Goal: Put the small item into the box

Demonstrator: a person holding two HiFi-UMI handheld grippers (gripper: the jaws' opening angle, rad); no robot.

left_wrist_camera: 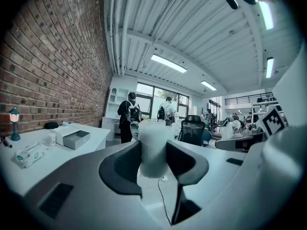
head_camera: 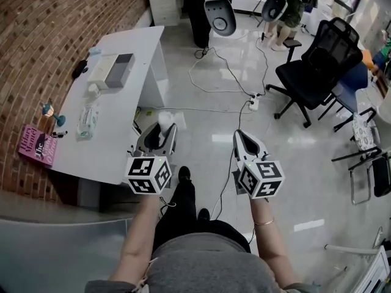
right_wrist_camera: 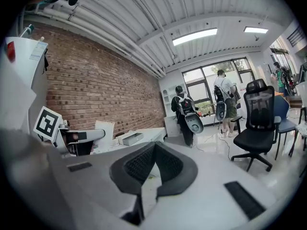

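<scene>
Judging from its frosted white look, the small item (left_wrist_camera: 153,140) is taken to be a light plastic cylinder, stiff enough to be squeezed a little, with a smooth side that could slip. It is held upright in the left gripper (left_wrist_camera: 152,161), whose pads are pressed on its two sides about the lower half; top and bottom are left free. It is seen over the floor, just right of the bench (head_camera: 131,112) and well apart from the box (head_camera: 112,69).

The grip across the round side looks sound. A hold lower on the body would be steadier than one near the rim, where a thin wall may give. No great weight is expected. A gentle release is advised, since an upright cylinder may topple or roll.

The right gripper (right_wrist_camera: 154,147) is carried empty, with its jaws pressed together at the tips.

The box is seen open on the far part of the bench, white outside and grey within.

Writing:
- No label can be made out on the item or the box.
- Large print is shown on the pink book (head_camera: 38,145) at the near left end of the bench, but it cannot be read with confidence.
- Some print is borne on the soft packet (head_camera: 87,122), too small to read.
- Only black square markers are carried on the gripper cubes.
</scene>
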